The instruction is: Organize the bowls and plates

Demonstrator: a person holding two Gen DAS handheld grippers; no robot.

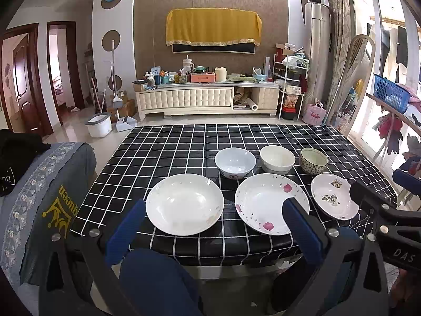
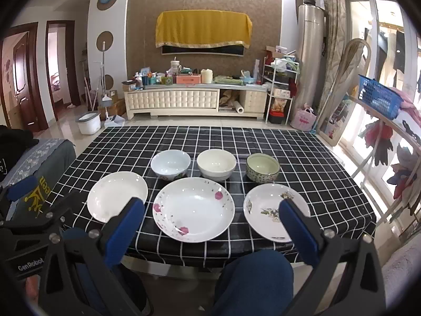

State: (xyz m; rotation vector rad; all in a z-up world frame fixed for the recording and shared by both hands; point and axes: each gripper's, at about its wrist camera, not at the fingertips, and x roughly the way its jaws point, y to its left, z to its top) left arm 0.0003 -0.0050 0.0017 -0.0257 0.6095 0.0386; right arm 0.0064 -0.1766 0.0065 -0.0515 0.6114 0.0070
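Three plates lie in a front row on the checked table: a plain white plate, a pink-flowered plate and a small leaf-patterned plate. Behind them stand a pale blue bowl, a cream bowl and a green patterned bowl. My left gripper hangs open near the table's front edge, above the white and flowered plates, empty. My right gripper is open too, straddling the flowered plate from above, holding nothing.
A person's knees in dark blue trousers sit below the table's front edge. A grey cloth-covered seat stands at the left. A clothes rack with a blue basket stands to the right.
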